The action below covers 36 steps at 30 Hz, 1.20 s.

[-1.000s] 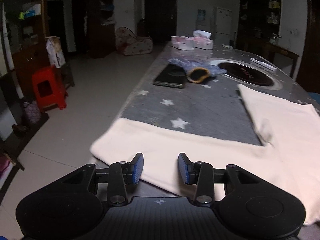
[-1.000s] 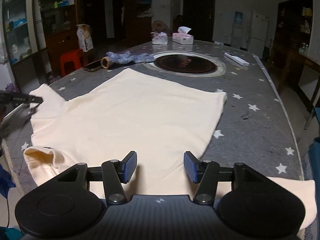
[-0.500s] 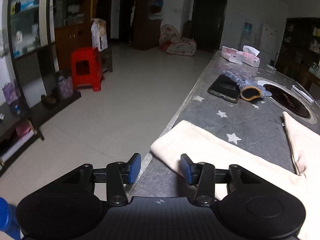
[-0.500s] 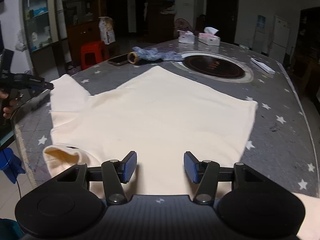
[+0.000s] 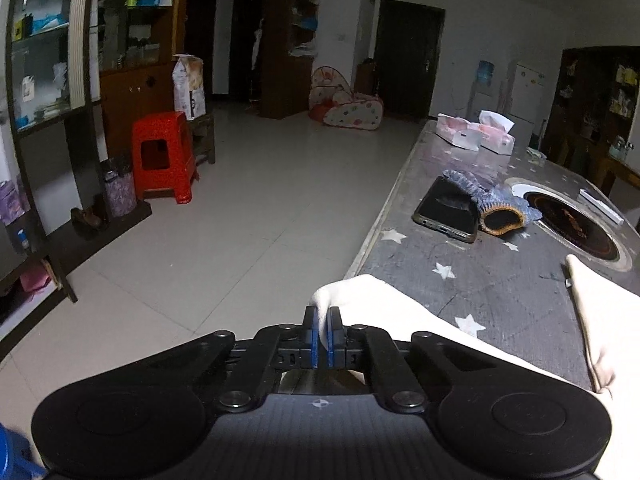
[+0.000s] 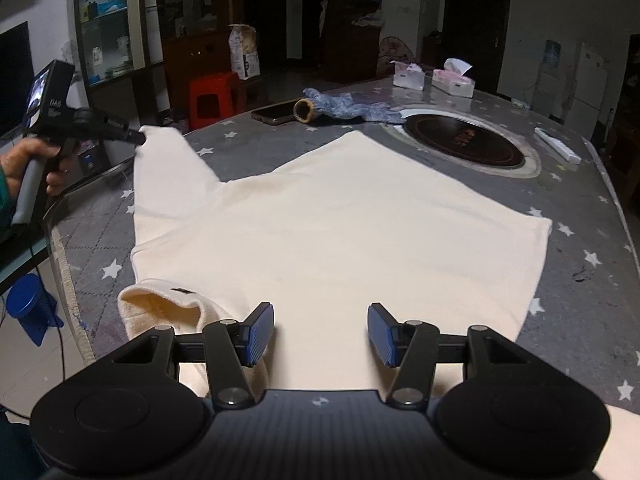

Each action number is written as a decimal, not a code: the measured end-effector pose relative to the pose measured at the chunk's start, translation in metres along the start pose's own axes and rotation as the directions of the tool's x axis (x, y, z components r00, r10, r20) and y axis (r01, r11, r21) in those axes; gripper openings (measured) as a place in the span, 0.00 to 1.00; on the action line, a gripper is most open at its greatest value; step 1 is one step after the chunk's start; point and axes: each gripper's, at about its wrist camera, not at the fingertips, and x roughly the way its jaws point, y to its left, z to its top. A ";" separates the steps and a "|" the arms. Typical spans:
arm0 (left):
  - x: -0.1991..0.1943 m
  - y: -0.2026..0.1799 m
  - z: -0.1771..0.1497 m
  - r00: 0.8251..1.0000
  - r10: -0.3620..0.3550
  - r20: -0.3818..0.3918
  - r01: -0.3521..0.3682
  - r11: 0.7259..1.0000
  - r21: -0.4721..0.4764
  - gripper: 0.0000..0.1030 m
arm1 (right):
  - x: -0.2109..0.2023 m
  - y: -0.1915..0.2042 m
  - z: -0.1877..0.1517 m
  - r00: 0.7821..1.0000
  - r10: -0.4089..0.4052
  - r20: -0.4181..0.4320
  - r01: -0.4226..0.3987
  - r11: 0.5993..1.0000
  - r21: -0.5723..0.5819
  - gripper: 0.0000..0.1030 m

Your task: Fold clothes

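Note:
A cream sweatshirt (image 6: 340,220) lies flat on the grey star-print table (image 6: 580,264), collar (image 6: 160,304) toward me. My left gripper (image 5: 322,316) is shut on the end of its sleeve (image 5: 360,292) at the table's left edge; in the right wrist view this gripper (image 6: 138,136) pinches the sleeve cuff (image 6: 160,136), lifted slightly. My right gripper (image 6: 320,332) is open and empty, hovering over the near part of the sweatshirt beside the collar.
A phone (image 5: 448,208) and a blue knitted glove (image 5: 492,200) lie beyond the sleeve. An inset round hob (image 6: 460,144), tissue boxes (image 6: 452,80) and a white remote (image 6: 558,150) sit further back. A red stool (image 5: 164,156) stands on the floor at left.
My left gripper moved to the sleeve end and shut on it, lifting the cuff. My right gripper stayed open over the sweatshirt.

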 end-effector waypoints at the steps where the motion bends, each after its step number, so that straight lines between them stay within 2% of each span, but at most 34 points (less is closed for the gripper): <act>1: 0.002 -0.002 0.000 1.000 -0.001 -0.002 0.001 1.000 0.011 0.04 | 0.001 0.002 0.001 1.000 0.007 0.003 -0.007 1.000 -0.004 0.51; 9: -0.014 -0.011 0.011 0.997 -0.069 0.045 0.069 0.997 -0.016 0.04 | 0.007 0.019 0.012 0.997 0.067 0.031 -0.065 0.997 -0.039 0.51; 17: -0.044 -0.025 0.032 0.984 -0.129 0.125 0.129 0.992 0.014 0.04 | 0.017 0.047 0.007 0.983 0.178 -0.037 -0.181 0.976 -0.122 0.43; 20: -0.052 -0.029 0.036 0.979 -0.150 0.139 0.149 0.989 0.018 0.04 | 0.013 0.053 0.004 0.982 0.183 -0.039 -0.187 0.970 -0.153 0.42; 24: -0.066 -0.037 0.039 0.968 -0.189 0.162 0.188 0.982 0.025 0.05 | 0.009 0.052 0.003 0.980 0.196 -0.036 -0.199 0.970 -0.139 0.41; 29: -0.095 -0.056 0.042 0.943 -0.267 0.198 0.260 0.964 0.063 0.04 | 0.006 0.052 0.000 0.979 0.199 -0.035 -0.202 0.970 -0.138 0.40; 33: -0.121 -0.080 0.043 0.907 -0.358 0.221 0.342 0.934 0.107 0.04 | -0.005 0.041 0.002 0.982 0.189 -0.004 -0.189 0.978 -0.091 0.40; 36: -0.127 -0.106 0.034 0.878 -0.437 0.193 0.417 0.899 0.135 0.04 | -0.014 0.031 0.001 0.985 0.171 0.018 -0.170 0.984 -0.047 0.40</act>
